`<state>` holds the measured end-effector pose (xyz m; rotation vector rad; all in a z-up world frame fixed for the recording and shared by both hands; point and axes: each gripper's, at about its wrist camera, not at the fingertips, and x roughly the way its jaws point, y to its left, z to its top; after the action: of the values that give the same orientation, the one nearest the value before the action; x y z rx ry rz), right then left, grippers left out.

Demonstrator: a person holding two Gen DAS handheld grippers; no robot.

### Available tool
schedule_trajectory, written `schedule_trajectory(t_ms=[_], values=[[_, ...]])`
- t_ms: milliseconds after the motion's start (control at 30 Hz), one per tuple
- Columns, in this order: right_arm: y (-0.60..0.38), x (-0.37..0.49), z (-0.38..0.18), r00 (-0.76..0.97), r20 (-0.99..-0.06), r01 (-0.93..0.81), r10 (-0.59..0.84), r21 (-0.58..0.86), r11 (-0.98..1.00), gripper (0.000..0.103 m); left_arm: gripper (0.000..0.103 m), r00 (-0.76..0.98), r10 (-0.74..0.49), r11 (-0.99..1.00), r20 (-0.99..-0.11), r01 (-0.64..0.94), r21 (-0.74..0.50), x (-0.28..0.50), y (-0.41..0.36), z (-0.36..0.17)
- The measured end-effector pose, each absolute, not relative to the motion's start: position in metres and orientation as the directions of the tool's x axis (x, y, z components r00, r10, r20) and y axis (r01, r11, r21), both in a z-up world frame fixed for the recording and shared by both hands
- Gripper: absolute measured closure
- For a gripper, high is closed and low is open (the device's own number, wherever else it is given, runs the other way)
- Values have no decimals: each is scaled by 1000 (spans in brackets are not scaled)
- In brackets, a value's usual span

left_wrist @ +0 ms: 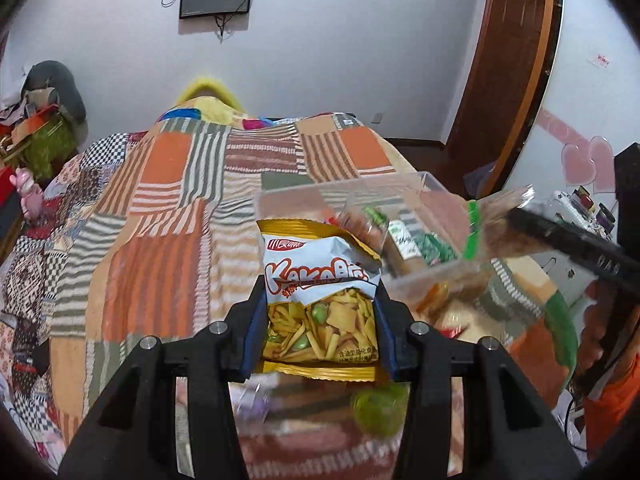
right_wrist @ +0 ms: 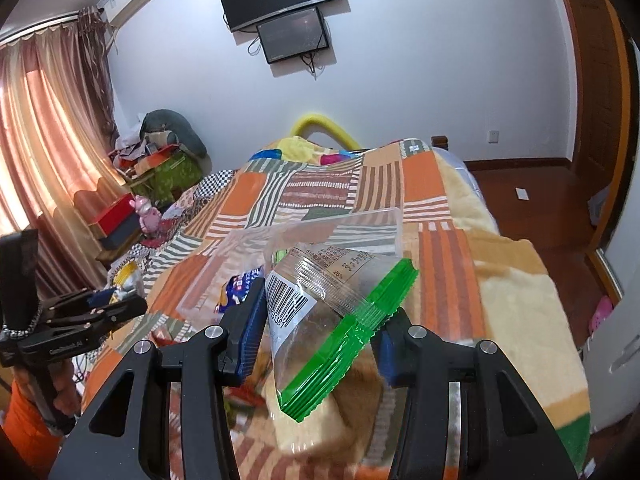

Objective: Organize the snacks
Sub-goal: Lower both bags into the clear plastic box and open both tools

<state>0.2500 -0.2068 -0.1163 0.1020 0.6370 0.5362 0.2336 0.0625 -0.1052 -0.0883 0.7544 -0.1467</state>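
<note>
While left gripper [left_wrist: 320, 320] clamps yellow snack bag [left_wrist: 320, 296], right gripper [right_wrist: 320, 328] clamps clear green-striped packet [right_wrist: 320, 320].

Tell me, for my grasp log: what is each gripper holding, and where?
Left gripper: yellow KakaBro snack bag, by its sides. Right gripper: clear green-edged packet, across its middle.

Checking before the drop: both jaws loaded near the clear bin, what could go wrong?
1. The left gripper and right gripper converge on one clear bin; they could collide.
2. The clear packet with the green seal sits skewed in the jaws and may slip.
3. The Kaka snack bag could get crushed.
</note>
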Motion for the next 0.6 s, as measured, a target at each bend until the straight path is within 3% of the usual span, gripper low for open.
schedule_trajectory(t_ms=[600], values=[[-156,293,-157,574,-648,-495,501,213,842,59,56,622,-182,983,-761,115,-142,306,39,-134]])
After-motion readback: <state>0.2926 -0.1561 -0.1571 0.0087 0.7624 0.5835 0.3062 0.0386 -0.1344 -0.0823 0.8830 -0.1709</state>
